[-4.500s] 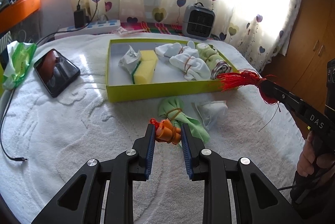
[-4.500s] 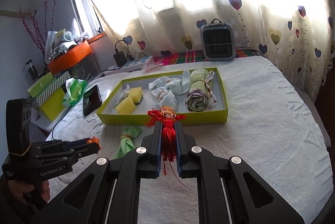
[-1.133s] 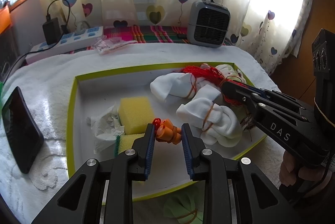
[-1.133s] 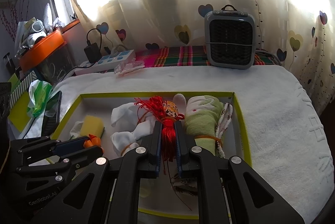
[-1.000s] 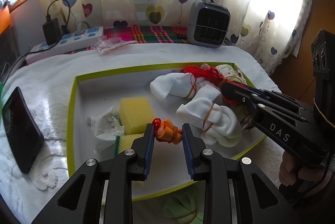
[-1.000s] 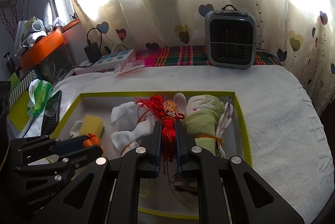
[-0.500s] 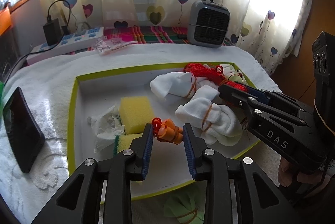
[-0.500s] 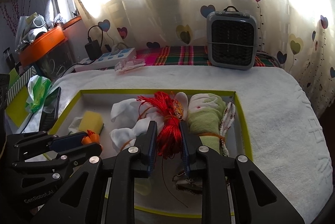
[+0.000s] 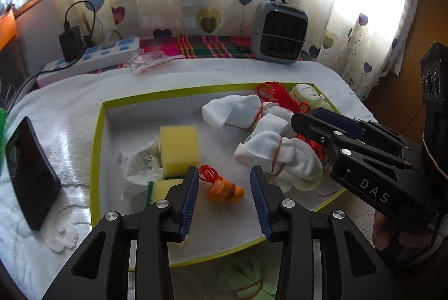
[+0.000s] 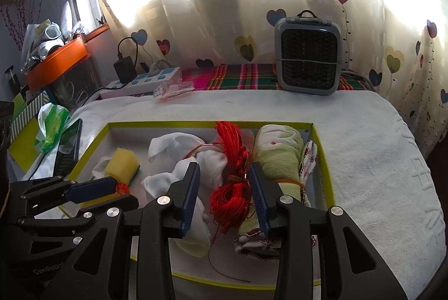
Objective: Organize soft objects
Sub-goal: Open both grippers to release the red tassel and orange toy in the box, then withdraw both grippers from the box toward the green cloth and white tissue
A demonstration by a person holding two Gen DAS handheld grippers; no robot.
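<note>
White towelling is seen under the yellow-rimmed tray (image 9: 96, 132). Left gripper (image 9: 224, 189) is spread; the orange toy (image 9: 224, 189) lies between its fingers. Right gripper (image 10: 224, 192) is spread astride the red tassel (image 10: 231, 174), whose long axis runs upward in frame.

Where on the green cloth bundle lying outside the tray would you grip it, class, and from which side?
Grip the green cloth bundle at its waist, where the elastic band cinches it narrow. It lies flat on the white towel just outside the tray near rim, so come from above, fingers straddling the band. The loose flared ends would probably slip or unfold. The left gripper, open right above it, seems the handier one.
</note>
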